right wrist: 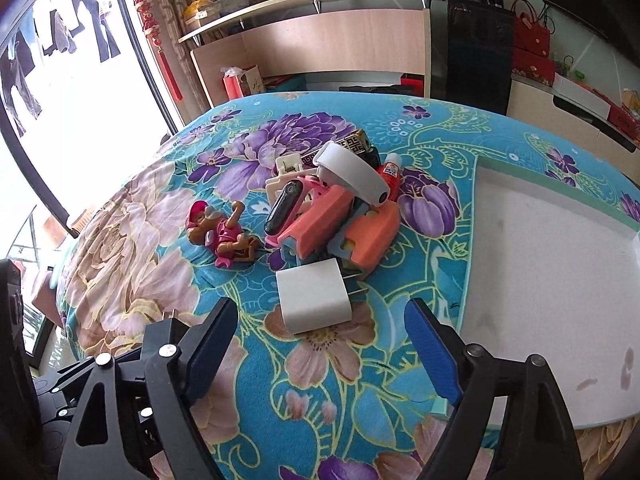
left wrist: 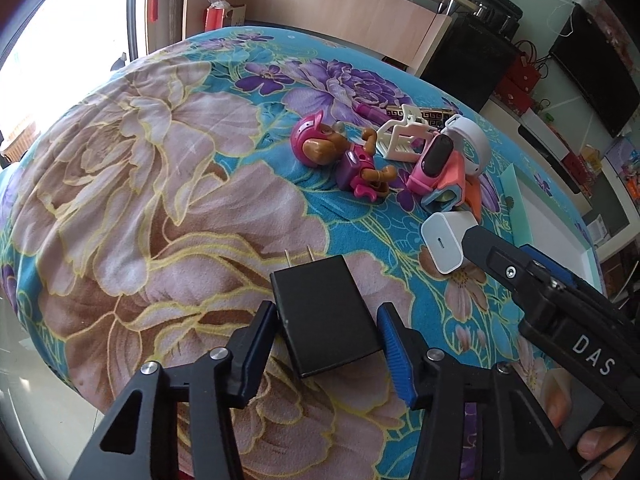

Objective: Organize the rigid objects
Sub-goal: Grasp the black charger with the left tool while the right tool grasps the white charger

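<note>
While your left tool [left wrist: 326,344] straddles the black rectangular plug adapter [left wrist: 324,316], jaws apart, left pad touching | your right tool [right wrist: 320,352] gapes short of the white square charger block [right wrist: 314,298] | both lie on the floral-cloth table [right wrist: 280,380] | white foam tray [right wrist: 540,280] beside.

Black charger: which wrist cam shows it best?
Left wrist. The black charger lies whole between the left gripper fingers, prongs visible, pads not clearly pressing. Right wrist view shows only a sliver with a prong at the lower left, behind the right gripper.
</note>
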### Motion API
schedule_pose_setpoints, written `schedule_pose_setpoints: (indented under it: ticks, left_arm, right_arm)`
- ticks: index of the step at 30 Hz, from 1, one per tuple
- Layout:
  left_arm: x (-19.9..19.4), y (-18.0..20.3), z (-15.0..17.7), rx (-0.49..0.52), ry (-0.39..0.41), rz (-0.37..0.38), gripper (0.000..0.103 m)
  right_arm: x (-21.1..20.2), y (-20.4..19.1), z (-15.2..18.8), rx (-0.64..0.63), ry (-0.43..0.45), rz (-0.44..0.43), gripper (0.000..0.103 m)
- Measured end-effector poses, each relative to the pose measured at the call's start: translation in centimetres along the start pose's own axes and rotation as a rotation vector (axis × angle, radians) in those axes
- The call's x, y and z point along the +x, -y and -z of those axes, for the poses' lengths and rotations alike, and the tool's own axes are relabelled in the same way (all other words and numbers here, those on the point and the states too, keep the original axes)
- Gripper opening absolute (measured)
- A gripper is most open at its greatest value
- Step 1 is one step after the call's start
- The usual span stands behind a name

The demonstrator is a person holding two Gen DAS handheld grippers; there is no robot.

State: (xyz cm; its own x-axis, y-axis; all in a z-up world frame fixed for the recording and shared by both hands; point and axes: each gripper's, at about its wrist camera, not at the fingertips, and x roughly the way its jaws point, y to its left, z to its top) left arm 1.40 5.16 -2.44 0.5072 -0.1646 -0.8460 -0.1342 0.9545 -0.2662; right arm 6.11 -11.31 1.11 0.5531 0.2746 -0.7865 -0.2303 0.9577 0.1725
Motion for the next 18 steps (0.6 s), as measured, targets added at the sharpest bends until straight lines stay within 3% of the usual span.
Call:
schedule_pose_setpoints:
  ticks: [7, 13, 18]
  left_arm:
    - [0.6, -0.4, -0.8, -0.003, 0.012, 0.007, 0.055]
    - [1.0, -0.6, -1.3, -0.007, 0.02, 0.01, 0.055]
    - [1.0, -0.5, -1.4, 0.0, 0.027, 0.001, 0.054]
  right_arm:
    - [3.1, -0.5, -0.1, -0.021, -0.065, 0.016, 0.07]
    - [4.5, -0.6, -0.1, -0.031, -0.09, 0.047, 0.05]
    - [4.2, -0.5, -0.1, -0.021, -0.082, 0.027, 0.049]
